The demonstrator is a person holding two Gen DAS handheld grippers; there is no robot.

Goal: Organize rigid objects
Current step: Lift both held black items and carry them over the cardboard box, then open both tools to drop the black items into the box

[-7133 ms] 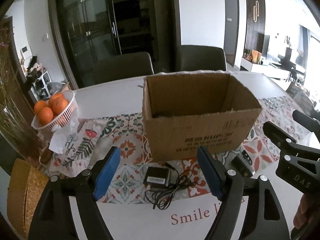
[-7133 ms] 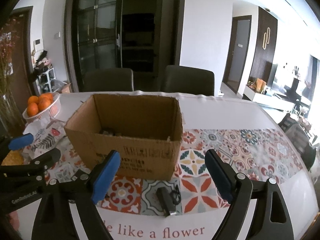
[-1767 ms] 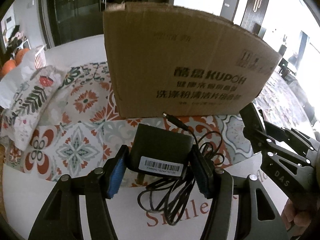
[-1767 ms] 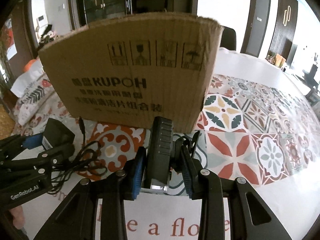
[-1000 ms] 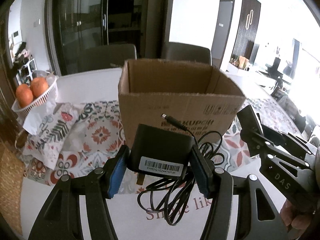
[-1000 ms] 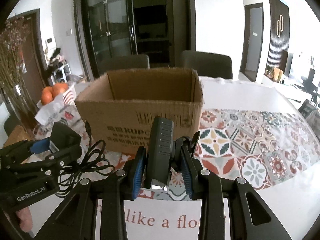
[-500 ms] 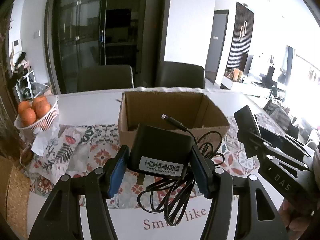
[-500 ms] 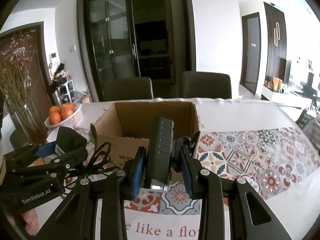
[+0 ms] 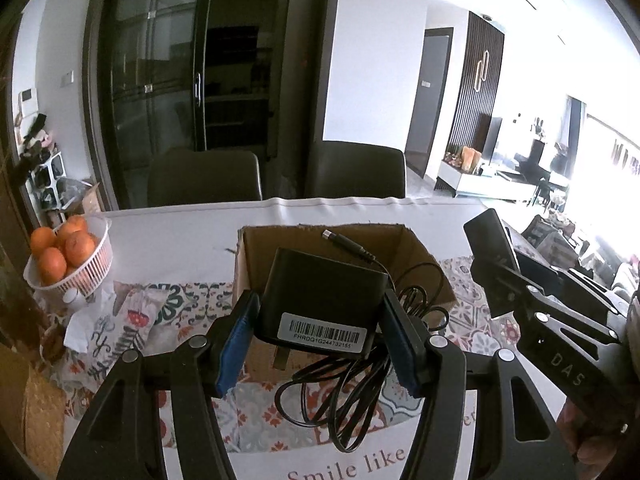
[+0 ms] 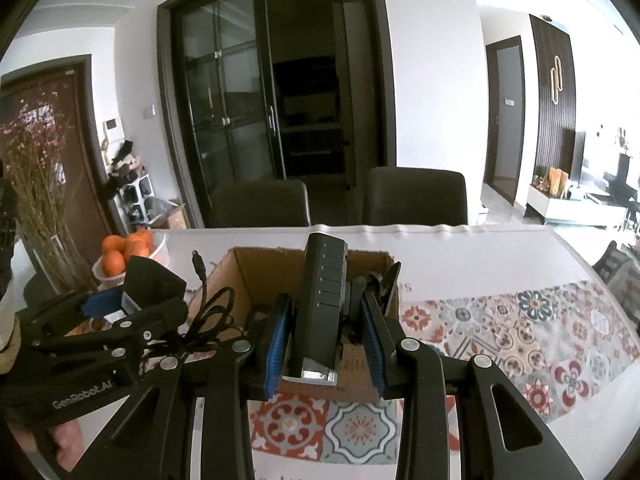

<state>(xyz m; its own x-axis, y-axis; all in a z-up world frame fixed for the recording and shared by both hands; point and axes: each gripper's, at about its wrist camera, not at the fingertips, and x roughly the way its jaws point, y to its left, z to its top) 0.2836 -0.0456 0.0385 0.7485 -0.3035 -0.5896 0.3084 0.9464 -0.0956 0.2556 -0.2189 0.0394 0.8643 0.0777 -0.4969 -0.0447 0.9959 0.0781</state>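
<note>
My left gripper (image 9: 320, 344) is shut on a black power adapter (image 9: 320, 300) with a barcode label; its coiled black cable (image 9: 352, 392) hangs below the pads. My right gripper (image 10: 326, 338) is shut on a slim black device (image 10: 322, 300) with ribbed segments and a clip beside it. Both are held in the air in front of an open cardboard box (image 9: 412, 256) (image 10: 248, 276) that stands on the patterned table runner. The right gripper (image 9: 532, 308) shows at the right of the left wrist view, and the left gripper (image 10: 120, 320) at the left of the right wrist view.
A white basket of oranges (image 9: 68, 260) (image 10: 128, 252) stands at the table's left, with crumpled patterned cloth (image 9: 120, 320) beside it. Two dark chairs (image 9: 204, 178) (image 10: 416, 196) stand behind the table. Dried flower branches (image 10: 36, 184) rise at the far left.
Both grippers have risen with their objects. The box now looks lower and smaller in both views, and its open top shows more.
</note>
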